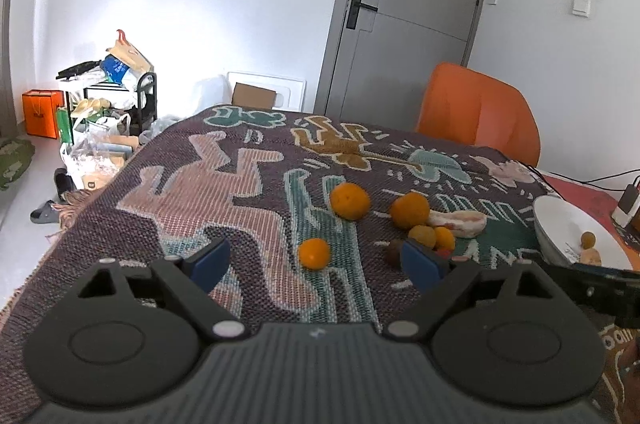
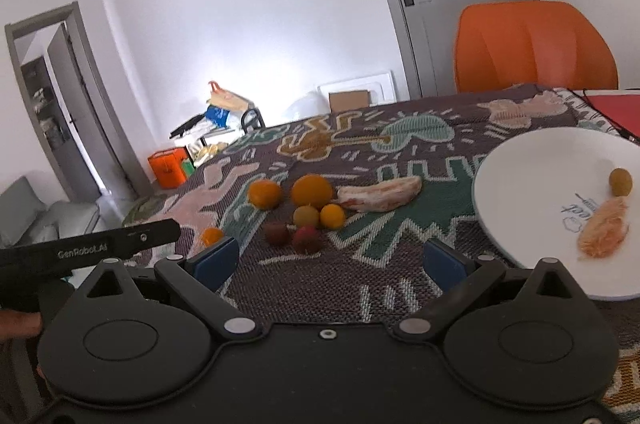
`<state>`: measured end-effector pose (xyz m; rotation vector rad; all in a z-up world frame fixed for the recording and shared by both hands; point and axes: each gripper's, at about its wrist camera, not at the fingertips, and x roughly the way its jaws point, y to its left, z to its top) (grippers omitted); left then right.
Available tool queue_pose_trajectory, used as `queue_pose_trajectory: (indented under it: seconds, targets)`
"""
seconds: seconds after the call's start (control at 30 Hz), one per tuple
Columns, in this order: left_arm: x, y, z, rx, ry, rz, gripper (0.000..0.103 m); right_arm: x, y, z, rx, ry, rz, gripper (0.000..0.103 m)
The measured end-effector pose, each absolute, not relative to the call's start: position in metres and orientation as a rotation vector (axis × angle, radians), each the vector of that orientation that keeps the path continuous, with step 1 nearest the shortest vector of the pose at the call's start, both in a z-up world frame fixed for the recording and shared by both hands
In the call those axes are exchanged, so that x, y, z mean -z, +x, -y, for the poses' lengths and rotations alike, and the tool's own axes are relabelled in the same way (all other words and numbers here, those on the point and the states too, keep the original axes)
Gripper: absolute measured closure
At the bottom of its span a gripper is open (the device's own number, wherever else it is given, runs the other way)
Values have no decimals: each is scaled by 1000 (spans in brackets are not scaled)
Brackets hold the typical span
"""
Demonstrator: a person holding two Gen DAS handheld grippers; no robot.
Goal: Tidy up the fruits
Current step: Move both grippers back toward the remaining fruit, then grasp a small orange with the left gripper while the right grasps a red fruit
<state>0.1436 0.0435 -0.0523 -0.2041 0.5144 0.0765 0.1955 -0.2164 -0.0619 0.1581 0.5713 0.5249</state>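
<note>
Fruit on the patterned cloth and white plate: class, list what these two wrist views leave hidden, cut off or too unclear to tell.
- Dark red fruit, left wrist view: mostly hidden behind the left gripper.
- White plate, both views: cut off at the right edge.
- Small orange, right wrist view: partly hidden behind the right gripper, blurred.
- Plate print: too small to read.

Orange fruits [image 2: 311, 190] and red lychees [image 2: 307, 239] lie on a purple cloth [image 2: 280, 276] patterned pink, green, mustard; white plate [image 2: 520, 184], orange chair [image 2: 532, 44].

patterned tablecloth [image 2: 400, 284], fruits [image 2: 311, 190], white plate [image 2: 520, 184]
</note>
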Motion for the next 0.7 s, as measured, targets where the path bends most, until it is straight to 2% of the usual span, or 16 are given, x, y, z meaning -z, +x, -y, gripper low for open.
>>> queue_pose_trajectory:
  seconds: [0.07,0.23,0.57,0.7]
  targets:
    - [55,147,-44,-68,-208,-516,15,65,200,214,-533,147,-593,8]
    - [63,160,-46,-51,-227,-534,29,72,210,209,-537,139,-620,13]
    - [73,183,-48,-45,-245,-563,52,75,230,195,-560,129,-660,42]
    - [78,190,-47,-47,-247,-574,57,76,235,190,-563,123,-666,45]
